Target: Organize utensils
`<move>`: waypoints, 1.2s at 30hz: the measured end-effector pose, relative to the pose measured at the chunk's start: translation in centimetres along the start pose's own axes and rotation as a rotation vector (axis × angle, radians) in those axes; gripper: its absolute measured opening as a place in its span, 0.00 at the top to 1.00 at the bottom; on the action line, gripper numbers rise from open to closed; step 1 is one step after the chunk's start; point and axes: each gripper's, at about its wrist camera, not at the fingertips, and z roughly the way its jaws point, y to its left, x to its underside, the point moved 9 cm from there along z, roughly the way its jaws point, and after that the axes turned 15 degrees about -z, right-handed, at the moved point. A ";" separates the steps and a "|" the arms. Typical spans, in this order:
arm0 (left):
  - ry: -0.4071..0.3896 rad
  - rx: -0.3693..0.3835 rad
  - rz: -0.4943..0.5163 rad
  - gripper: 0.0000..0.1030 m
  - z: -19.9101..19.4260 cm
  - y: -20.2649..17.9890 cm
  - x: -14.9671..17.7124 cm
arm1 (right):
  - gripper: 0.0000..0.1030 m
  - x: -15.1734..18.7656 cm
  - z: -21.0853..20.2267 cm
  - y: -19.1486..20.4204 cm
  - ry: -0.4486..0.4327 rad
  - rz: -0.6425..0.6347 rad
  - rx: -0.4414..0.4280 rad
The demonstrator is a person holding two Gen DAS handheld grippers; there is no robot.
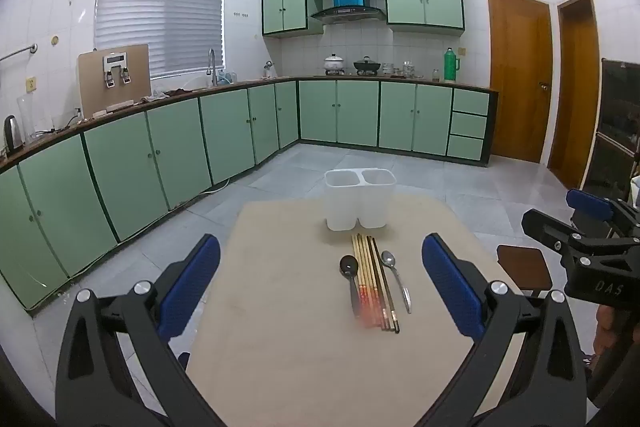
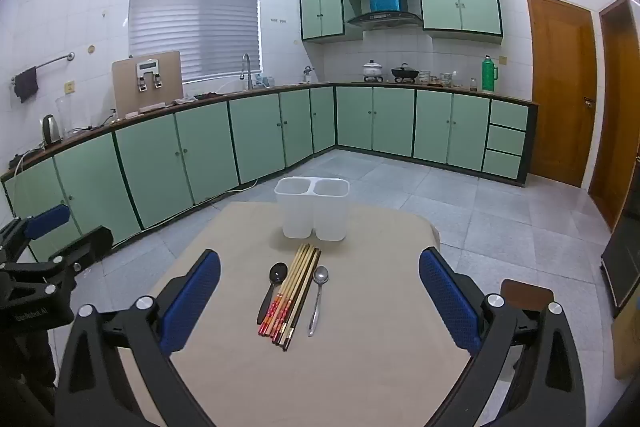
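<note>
A white two-compartment utensil holder [image 1: 359, 201] [image 2: 313, 209] stands upright at the far end of a beige table [image 1: 288, 347] [image 2: 360, 367]. In front of it lie a black spoon [image 1: 351, 281] [image 2: 272, 291], a bundle of several chopsticks [image 1: 374, 283] [image 2: 294, 295] and a metal spoon [image 1: 396, 279] [image 2: 317, 297], side by side. My left gripper [image 1: 320, 287] is open and empty above the near table. My right gripper [image 2: 320, 291] is open and empty, also short of the utensils. The right gripper also shows at the right edge of the left wrist view [image 1: 580, 239].
Green kitchen cabinets [image 1: 160, 155] [image 2: 200, 147] run along the left and back walls under a worktop. Two wooden doors [image 1: 520, 75] [image 2: 560, 87] are at the right. A small brown stool [image 1: 524, 267] [image 2: 528, 295] stands by the table's right side. The floor is grey tile.
</note>
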 end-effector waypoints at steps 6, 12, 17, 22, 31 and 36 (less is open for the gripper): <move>0.007 0.003 -0.010 0.05 -0.1 -0.3 0.1 | 0.06 0.0 0.0 0.0 -0.005 0.004 -0.002; 0.008 -0.003 -0.016 0.05 0.7 0.0 0.1 | 0.06 0.0 0.0 0.1 -0.005 0.005 -0.004; 0.009 -0.008 -0.016 0.05 0.9 0.4 0.9 | 0.06 0.0 0.0 0.1 -0.004 0.009 -0.005; 0.009 -0.010 -0.019 0.05 0.7 0.3 0.0 | 0.06 0.1 -0.2 -0.8 -0.003 0.006 -0.004; 0.007 -0.013 -0.020 0.05 0.8 0.2 0.0 | 0.06 0.1 -0.3 -1.3 -0.001 0.011 0.000; 0.006 -0.011 -0.020 0.05 0.5 0.9 -0.2 | 0.06 0.2 -0.2 -1.3 0.001 0.014 0.001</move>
